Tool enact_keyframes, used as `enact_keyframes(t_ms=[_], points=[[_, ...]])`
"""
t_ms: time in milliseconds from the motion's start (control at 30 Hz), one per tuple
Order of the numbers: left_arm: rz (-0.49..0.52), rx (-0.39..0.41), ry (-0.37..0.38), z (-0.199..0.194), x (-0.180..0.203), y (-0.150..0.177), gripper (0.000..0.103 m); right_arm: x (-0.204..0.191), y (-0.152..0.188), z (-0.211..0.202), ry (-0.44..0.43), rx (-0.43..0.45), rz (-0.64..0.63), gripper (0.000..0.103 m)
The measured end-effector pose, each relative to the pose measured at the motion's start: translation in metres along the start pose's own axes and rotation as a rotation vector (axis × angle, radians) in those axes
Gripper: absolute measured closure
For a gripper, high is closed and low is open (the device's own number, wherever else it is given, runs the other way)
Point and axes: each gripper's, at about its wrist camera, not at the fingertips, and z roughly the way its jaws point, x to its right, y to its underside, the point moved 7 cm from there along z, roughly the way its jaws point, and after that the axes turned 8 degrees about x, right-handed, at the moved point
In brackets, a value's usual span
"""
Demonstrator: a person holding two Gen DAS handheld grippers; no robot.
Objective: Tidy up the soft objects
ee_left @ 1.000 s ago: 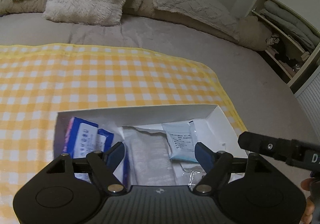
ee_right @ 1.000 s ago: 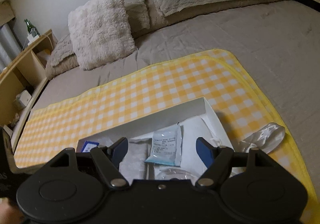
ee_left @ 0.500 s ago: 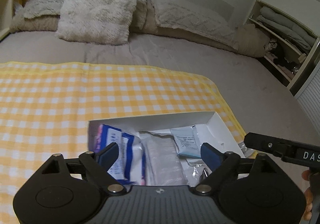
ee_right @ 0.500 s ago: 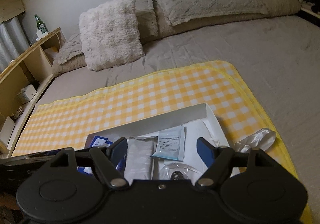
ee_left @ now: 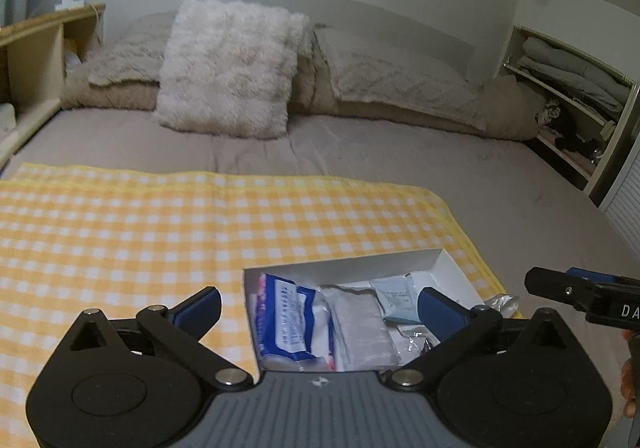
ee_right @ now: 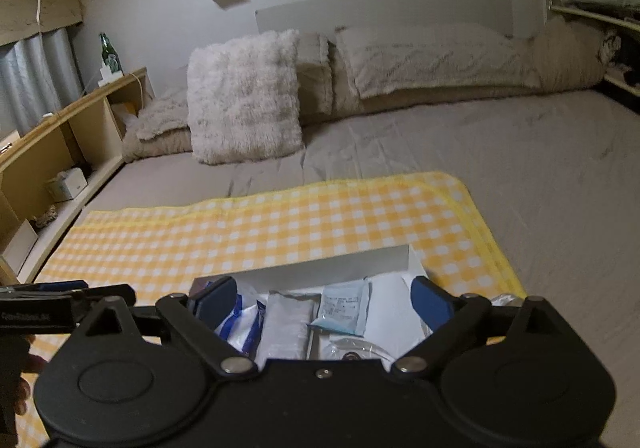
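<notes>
Two open claws wait over a white box of soft packs on the bed.

The left claw (ee_left: 318, 308) is wide open and holds nothing. The right claw (ee_right: 322, 298) is wide open and empty too. The white box (ee_left: 344, 265) sits on the yellow checked cloth (ee_left: 160, 232), just in front of and below both claws. Inside it, the blue and white pack (ee_left: 286, 322) lies by the left finger side. The clear white pack (ee_left: 358, 322) lies in the middle. The small light blue packet (ee_right: 344, 308) lies more to the right finger side. All three packs lie with their long side pointing away from the claws. I think the right claw sits straighter over the box, so it looks nearer for a grab. A crinkly clear wrapper (ee_left: 502, 303) lies outside the box, past the right finger.
</notes>
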Motion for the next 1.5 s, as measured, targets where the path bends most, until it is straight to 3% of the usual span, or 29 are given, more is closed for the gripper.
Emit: enact_keyframes(t_ms=[67,333,933,1500], points=[[0.017,0.026,-0.016,-0.013,-0.001,-0.003,0.0,-0.003,-0.002,-0.007,-0.007,0.014,-0.017,0.002],[0.041,0.111,-0.041,-0.058,-0.006,-0.002,0.0,-0.016,-0.004,-0.032,-0.045,0.072,-0.063,0.0],[0.111,0.153,-0.063,-0.114,-0.004,0.044,0.0,-0.048,0.033,-0.098,-0.077,0.156,-0.125,0.0],[0.167,0.186,-0.105,-0.142,-0.006,0.076,0.0,-0.053,0.067,-0.126,-0.059,0.185,-0.128,0.0]])
